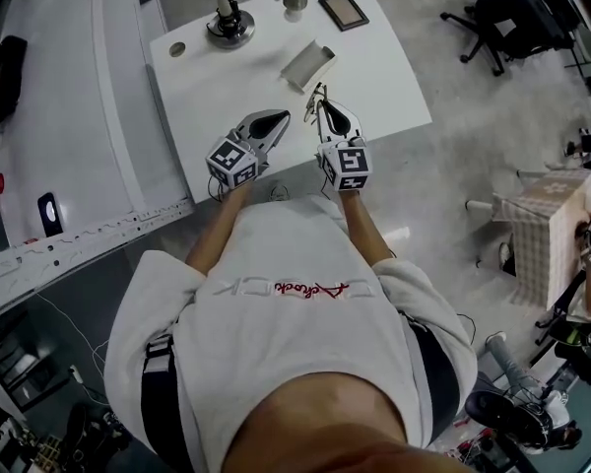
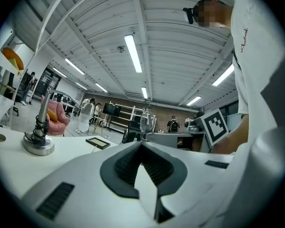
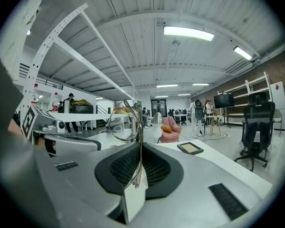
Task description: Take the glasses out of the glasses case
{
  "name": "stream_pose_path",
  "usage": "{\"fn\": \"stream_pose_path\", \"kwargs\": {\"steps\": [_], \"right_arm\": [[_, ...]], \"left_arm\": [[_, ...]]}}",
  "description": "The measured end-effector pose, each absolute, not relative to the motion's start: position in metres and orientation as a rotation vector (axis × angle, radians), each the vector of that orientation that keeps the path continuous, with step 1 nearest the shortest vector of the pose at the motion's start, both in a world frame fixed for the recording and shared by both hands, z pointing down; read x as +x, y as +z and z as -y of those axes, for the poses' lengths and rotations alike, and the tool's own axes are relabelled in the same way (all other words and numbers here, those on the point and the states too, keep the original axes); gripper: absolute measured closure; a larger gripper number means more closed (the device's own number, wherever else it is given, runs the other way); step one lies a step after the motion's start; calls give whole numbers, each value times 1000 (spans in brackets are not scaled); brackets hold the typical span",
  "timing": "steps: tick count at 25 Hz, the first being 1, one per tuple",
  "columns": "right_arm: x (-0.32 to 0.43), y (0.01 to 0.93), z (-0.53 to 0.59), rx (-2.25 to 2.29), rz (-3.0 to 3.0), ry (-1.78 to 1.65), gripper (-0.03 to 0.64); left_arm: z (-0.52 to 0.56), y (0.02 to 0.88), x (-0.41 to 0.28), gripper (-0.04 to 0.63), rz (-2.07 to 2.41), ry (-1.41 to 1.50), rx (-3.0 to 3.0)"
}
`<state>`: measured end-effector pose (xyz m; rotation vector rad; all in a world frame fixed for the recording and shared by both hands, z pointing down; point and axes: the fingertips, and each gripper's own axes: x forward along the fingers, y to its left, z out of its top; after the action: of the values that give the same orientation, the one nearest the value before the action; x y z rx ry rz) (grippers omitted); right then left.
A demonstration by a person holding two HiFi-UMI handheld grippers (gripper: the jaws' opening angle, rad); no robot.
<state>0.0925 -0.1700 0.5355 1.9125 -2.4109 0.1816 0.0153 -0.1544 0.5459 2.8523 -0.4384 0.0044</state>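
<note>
The glasses (image 1: 316,95), thin wire-framed, hang above the white table (image 1: 374,67) near its front edge. My right gripper (image 1: 325,106) is shut on them. In the right gripper view a temple arm runs between the pads and one lens (image 3: 122,123) stands up beyond the tip of my right gripper (image 3: 141,144). The white glasses case (image 1: 308,64) lies open and empty just beyond. My left gripper (image 1: 284,118) is beside the right one with its jaws shut (image 2: 141,141). It points at the glasses, and a lens (image 2: 147,120) shows just past its tip. I see nothing between its pads.
A desk lamp (image 1: 229,26) on a round base (image 2: 38,144) stands at the table's far side, with a small dark-framed tablet (image 1: 343,10) to its right. A white bench (image 1: 69,116) runs along the left. An office chair (image 1: 507,13) stands on the floor at far right.
</note>
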Motion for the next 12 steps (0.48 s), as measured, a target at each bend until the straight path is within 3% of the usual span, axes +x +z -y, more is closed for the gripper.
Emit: {"fn": "stream_pose_path", "kwargs": {"steps": [12], "right_arm": [[99,538,97,1897,2427,215,586]], "left_arm": [[83,548,21,604,489,19,2830]]}}
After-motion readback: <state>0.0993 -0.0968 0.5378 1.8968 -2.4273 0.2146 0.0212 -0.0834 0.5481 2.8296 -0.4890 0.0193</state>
